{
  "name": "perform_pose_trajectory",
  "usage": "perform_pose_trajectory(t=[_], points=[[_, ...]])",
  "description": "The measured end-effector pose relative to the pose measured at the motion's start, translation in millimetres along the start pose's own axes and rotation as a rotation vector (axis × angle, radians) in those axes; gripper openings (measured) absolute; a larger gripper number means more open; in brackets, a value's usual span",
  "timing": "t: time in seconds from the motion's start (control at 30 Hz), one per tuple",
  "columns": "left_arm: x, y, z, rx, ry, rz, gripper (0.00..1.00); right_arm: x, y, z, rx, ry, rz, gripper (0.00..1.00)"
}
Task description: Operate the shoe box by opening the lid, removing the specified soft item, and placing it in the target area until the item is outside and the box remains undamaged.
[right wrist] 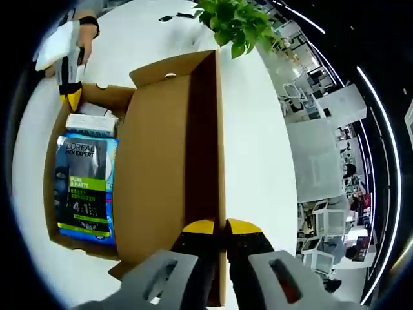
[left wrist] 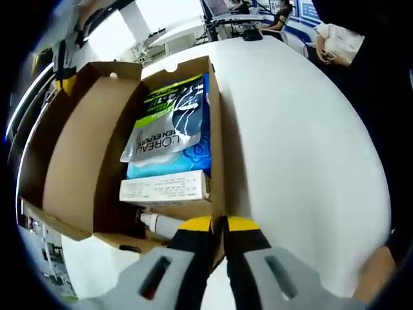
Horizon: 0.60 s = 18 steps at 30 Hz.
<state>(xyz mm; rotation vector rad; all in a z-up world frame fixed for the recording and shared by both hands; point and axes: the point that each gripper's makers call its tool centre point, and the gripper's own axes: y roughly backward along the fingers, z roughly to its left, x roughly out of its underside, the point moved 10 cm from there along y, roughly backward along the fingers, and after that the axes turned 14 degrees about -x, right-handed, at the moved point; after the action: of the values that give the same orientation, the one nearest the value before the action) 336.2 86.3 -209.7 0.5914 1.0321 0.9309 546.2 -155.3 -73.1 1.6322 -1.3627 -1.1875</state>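
Both tongs pinch box walls: left tongs [left wrist: 218, 223], right tongs [right wrist: 221, 226]; soft pouch [left wrist: 173, 123] looks light, slippery—grip its top edge.

You've got the brown cardboard shoe box [left wrist: 71, 161] open on the white table, lid [right wrist: 164, 168] folded back flat; inside lies a blue-green L'Oreal pouch [left wrist: 171, 126], face up, partly over a white carton [left wrist: 164, 188] beside a white tube [left wrist: 161, 224]
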Motion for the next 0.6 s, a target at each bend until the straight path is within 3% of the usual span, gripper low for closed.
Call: perform_pose_trajectory(t=[0.37,0.6], points=[[0.2,-0.2,0.8,0.000,-0.001,0.004,0.05,0.1,-11.6,-22.5,-0.162,-0.013,0.042,0.03],[0.5,-0.5,1.4,-0.001,-0.005,0.001,0.05,4.6,-30.3,-31.3,-0.202,-0.010,0.060,0.03]])
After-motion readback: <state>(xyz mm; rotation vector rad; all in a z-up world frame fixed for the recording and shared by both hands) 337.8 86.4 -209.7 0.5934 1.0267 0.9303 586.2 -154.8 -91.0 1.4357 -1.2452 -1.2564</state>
